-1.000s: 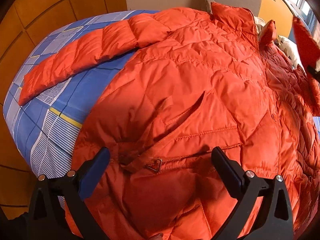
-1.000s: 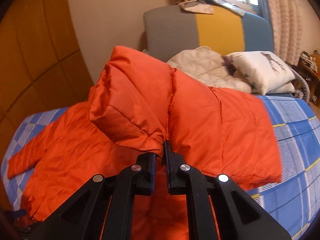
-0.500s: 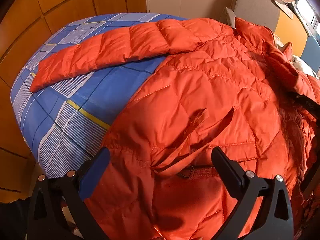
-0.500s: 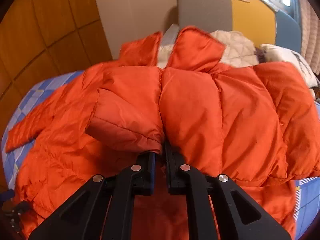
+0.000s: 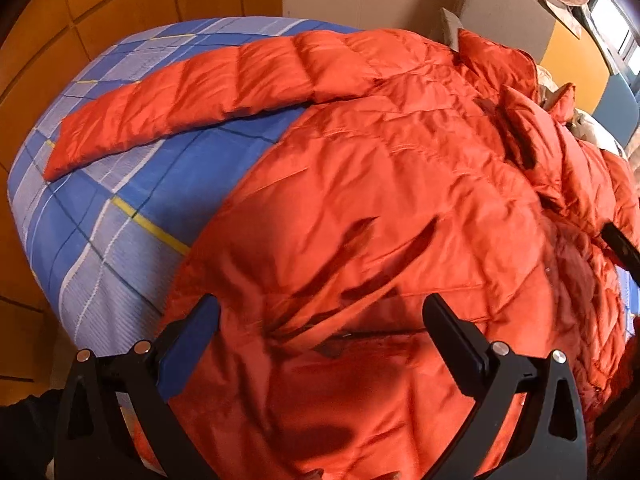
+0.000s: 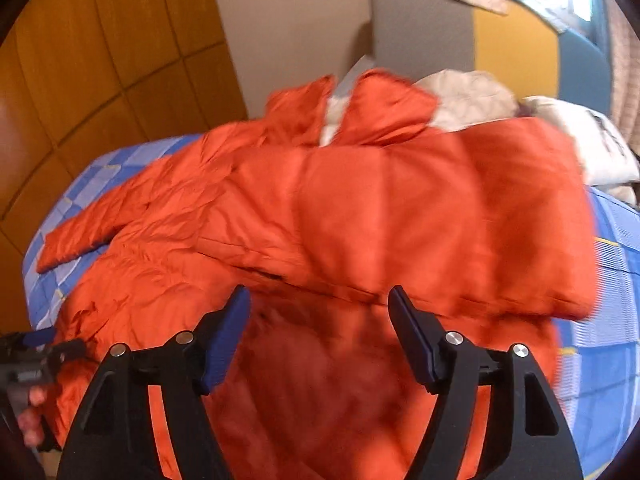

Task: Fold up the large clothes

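Your right gripper [image 6: 318, 312] is opening, nothing between its jaws, over the orange jacket [image 5: 400, 184] spread on the bed [image 5: 100, 216] — the puffy sleeve [image 6: 440, 220] may spring back. Your left gripper [image 5: 320, 332] hangs wide, empty.

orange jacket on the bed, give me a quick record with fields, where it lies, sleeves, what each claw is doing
garment: orange puffer jacket, spread on the bed
surface: blue checked bedsheet
one sleeve: stretched out flat on the sheet
other sleeve: folded across the jacket body
left claw: open, over the lower part of the jacket, gripping nothing
right claw: jaws opening, nothing pinched between them, folded sleeve just beyond the tips
behind: cream bedding and headboard
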`<state>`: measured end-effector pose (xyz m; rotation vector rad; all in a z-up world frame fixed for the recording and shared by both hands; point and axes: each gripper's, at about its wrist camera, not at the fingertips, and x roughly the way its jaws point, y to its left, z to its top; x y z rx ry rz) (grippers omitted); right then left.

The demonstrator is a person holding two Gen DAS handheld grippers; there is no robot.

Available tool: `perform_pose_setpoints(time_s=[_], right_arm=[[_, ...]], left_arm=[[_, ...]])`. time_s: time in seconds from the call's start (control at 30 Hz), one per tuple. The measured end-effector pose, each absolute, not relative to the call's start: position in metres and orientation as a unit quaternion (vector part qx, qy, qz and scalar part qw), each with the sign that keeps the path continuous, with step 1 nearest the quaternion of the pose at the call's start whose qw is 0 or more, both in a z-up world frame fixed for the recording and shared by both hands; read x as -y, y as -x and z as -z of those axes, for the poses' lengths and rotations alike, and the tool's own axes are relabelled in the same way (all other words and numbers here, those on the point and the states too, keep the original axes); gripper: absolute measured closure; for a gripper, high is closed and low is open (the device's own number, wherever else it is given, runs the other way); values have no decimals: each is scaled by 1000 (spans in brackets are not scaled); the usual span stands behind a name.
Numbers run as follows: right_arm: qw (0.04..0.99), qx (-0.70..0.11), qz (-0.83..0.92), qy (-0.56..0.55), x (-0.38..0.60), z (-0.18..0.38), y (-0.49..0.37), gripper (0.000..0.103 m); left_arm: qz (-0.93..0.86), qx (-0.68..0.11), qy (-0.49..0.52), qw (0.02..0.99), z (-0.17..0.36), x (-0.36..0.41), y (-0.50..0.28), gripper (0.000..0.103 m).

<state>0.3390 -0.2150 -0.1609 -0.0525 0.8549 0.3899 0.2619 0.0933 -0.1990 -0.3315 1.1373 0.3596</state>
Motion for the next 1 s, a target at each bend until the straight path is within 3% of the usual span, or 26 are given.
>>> perform_pose_setpoints(time_s=[0.27,0.47,0.57,0.77,0.8,0.83,0.9,1.0], right_arm=[[926,-366,91,-21,328,152,-353,32],[924,-353,144,-25,348,153,-367,32],[929,-342,141,-21,348,149,-367,32],[925,-357,130,-16,350,157,-375,32],[923,-361,130,-14,347,159,-377,32],[922,-366,129,-11,344,163,-381,32],[918,-376,126,-6,340,168,-387,32],[913,-390,120,10,332,177,-396,32]], left_arm=[[-111,-506,180,836,176,-60,-327,2],[-88,-492,114,859,172,-17,-399,4],[-68,-500,117,855,182,-7,-422,18],[-40,-521,115,845,206,8,-447,63],[-34,-520,110,846,207,9,-448,78],[-30,-520,108,847,207,9,-449,85],[-31,-519,114,847,205,5,-448,94],[-46,-514,116,849,201,-9,-441,96]])
